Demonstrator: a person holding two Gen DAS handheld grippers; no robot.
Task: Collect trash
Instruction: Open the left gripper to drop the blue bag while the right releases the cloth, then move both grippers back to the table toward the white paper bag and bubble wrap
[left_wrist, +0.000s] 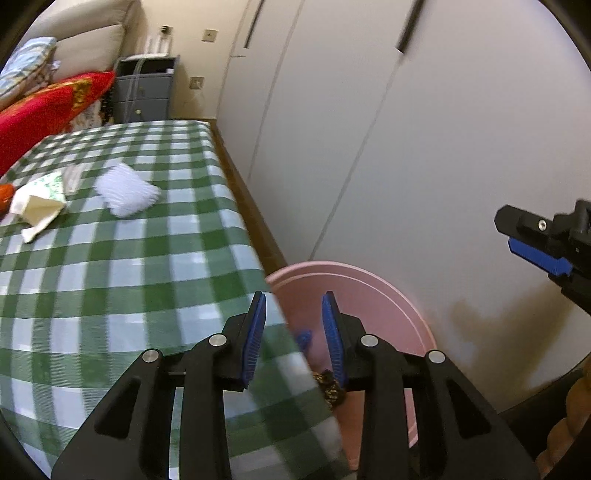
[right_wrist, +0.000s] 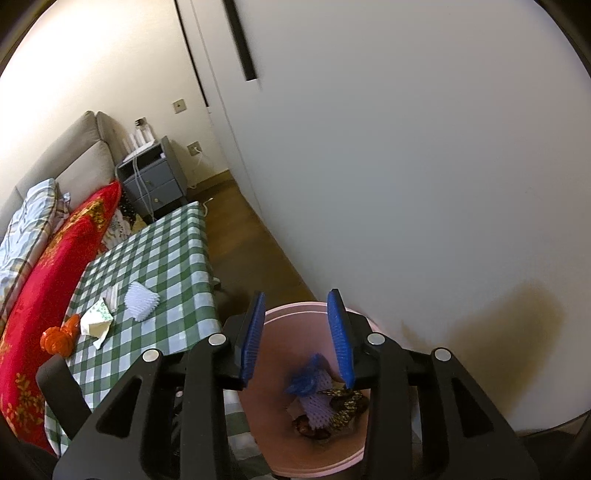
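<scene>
A pink trash bin (right_wrist: 351, 458) stands on the floor beside the green checked table (right_wrist: 166, 251). It holds a blue scrap (right_wrist: 306, 380), a white foam net (right_wrist: 317, 406) and dark wrappers (right_wrist: 343, 410). My right gripper (right_wrist: 297, 332) is open and empty above the bin. My left gripper (left_wrist: 293, 336) is open and empty over the table's edge and the bin (left_wrist: 376, 295). On the table lie a white foam net (left_wrist: 127, 190), a crumpled paper wrapper (left_wrist: 37, 203) and an orange object (right_wrist: 61, 336). The right gripper also shows in the left wrist view (left_wrist: 535, 243).
White wardrobe doors (left_wrist: 406, 129) stand close on the right. A red blanket (right_wrist: 55, 266) and pillows lie on a sofa behind the table. A grey bedside cabinet (right_wrist: 155, 181) stands at the far end. A strip of wooden floor (right_wrist: 258, 240) runs between table and wardrobe.
</scene>
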